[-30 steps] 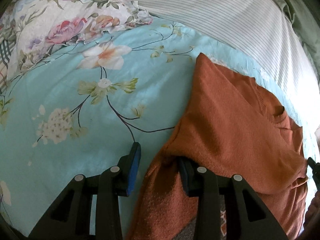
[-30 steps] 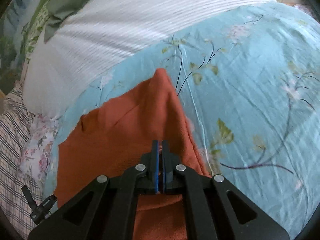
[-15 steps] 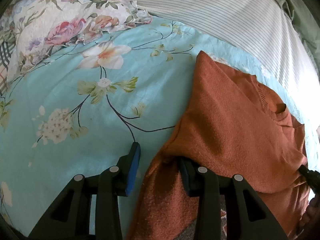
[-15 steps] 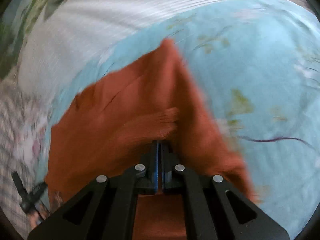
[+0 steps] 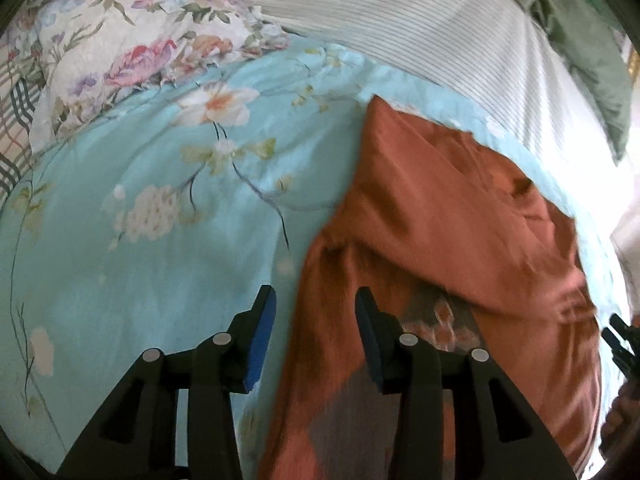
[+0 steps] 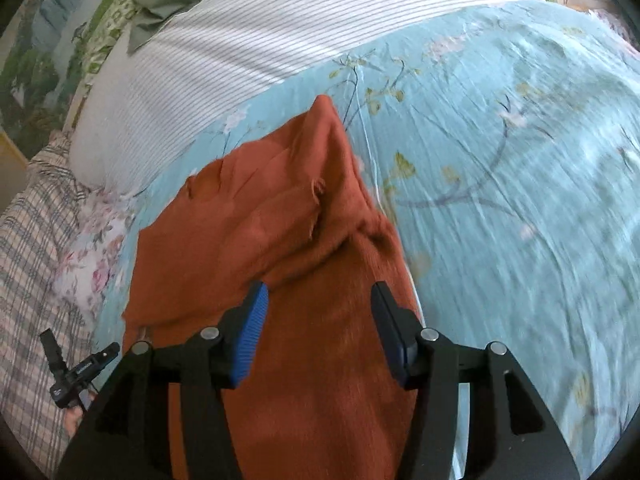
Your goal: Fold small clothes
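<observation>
A rust-orange knit top (image 5: 432, 216) lies on the light blue floral bedspread (image 5: 152, 216), with one side folded over itself. My left gripper (image 5: 316, 320) is open, its jaws astride the garment's left edge, holding nothing. In the right wrist view the same top (image 6: 256, 240) shows a folded flap lying across it. My right gripper (image 6: 318, 320) is open just above the cloth, empty.
A striped white pillow (image 5: 400, 20) and a green cloth (image 5: 580, 40) lie at the far side. A floral pillow (image 5: 132, 40) sits far left. A plaid blanket (image 6: 28, 264) borders the bed. The other gripper's tip (image 5: 620, 340) shows at the right edge.
My right gripper carried the held part of the top across the garment, then opened and let it drop as a fold. My left gripper stayed open and shifted slightly.
</observation>
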Tool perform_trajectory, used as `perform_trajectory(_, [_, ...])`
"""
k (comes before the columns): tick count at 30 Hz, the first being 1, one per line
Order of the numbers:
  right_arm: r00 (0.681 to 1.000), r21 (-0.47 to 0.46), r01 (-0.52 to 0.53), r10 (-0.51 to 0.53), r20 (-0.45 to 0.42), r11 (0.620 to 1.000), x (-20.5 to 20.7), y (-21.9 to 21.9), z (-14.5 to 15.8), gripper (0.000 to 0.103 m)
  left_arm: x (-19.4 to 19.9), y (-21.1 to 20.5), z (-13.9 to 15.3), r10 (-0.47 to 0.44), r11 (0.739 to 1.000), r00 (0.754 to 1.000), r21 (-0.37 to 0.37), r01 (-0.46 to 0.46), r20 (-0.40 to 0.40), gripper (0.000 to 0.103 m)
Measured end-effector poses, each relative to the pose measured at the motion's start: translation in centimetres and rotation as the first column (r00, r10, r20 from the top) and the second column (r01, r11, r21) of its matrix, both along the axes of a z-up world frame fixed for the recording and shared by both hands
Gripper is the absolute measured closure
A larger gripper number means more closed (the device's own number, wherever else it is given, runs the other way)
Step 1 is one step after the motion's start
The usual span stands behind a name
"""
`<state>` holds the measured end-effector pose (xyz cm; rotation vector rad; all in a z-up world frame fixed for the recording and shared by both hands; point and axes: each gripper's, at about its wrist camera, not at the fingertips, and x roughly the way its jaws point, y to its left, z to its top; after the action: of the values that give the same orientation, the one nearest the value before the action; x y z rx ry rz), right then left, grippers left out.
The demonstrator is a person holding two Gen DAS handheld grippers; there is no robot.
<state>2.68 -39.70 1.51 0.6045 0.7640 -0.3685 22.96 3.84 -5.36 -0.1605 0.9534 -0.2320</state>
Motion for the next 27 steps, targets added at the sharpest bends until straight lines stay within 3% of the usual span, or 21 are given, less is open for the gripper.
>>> perform_trajectory(9, [0.999,0.005,0.023,-0.023,-0.035,1.000,-6.4,0.1,-0.3,0.047,-6.8,0.2,-1.6,-0.142,0.988,0.989,0.056,0.145,-0.050,0.048])
perform_trajectory(15, [0.989,0.119,-0.149,0.149,0.009,0.982,-9.8,3.5,-1.8,0.047,-11.6,0.7,-1.6,-0.249,0.968,0.967,-0.032,0.247,-0.056,0.042])
perform_trajectory(20, [0.952,0.161,-0.305,0.299,0.059,0.939,-12.9,6.6,-2.3,0.047,-15.9,1.0,-1.7,-0.330,0.942,0.944,-0.076,0.327,-0.032,0.036])
perform_trajectory(27, [0.924,0.238,-0.380,0.355,0.141,0.894,-15.3,7.8,-3.4,0.047,-19.1,4.2,-2.0,-0.348,0.915,0.936,-0.231,0.330,-0.044,0.037])
